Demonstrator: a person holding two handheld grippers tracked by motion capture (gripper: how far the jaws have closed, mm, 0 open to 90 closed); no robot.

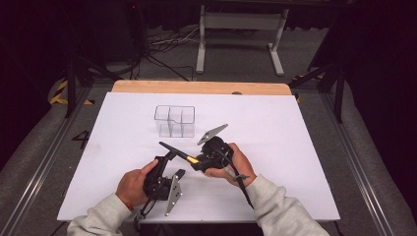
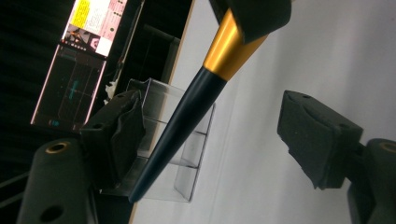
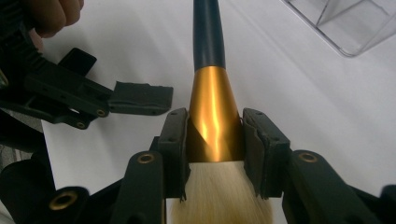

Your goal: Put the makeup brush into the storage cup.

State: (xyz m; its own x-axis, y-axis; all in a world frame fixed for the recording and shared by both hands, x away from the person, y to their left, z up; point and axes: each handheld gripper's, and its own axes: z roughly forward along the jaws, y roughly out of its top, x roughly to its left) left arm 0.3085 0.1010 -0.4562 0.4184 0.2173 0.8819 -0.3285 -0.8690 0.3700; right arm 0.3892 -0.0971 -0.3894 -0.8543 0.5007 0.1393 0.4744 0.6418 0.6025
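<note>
The makeup brush [image 3: 210, 79], clamped at its gold ferrule by the right gripper [image 3: 215, 140], should stay level while the left gripper [image 2: 219, 140], jaws half-wide around the dark handle without touching it, closes squarely.

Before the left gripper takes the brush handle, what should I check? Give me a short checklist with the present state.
1. Right gripper shut on the gold collar of the brush: ok.
2. Black handle lies between the left gripper's pads: ok.
3. Left pads pressing the handle: not ok, gaps show on both sides.
4. Clear box upright on the white table: ok.
5. Box compartments free: cannot tell.
</note>
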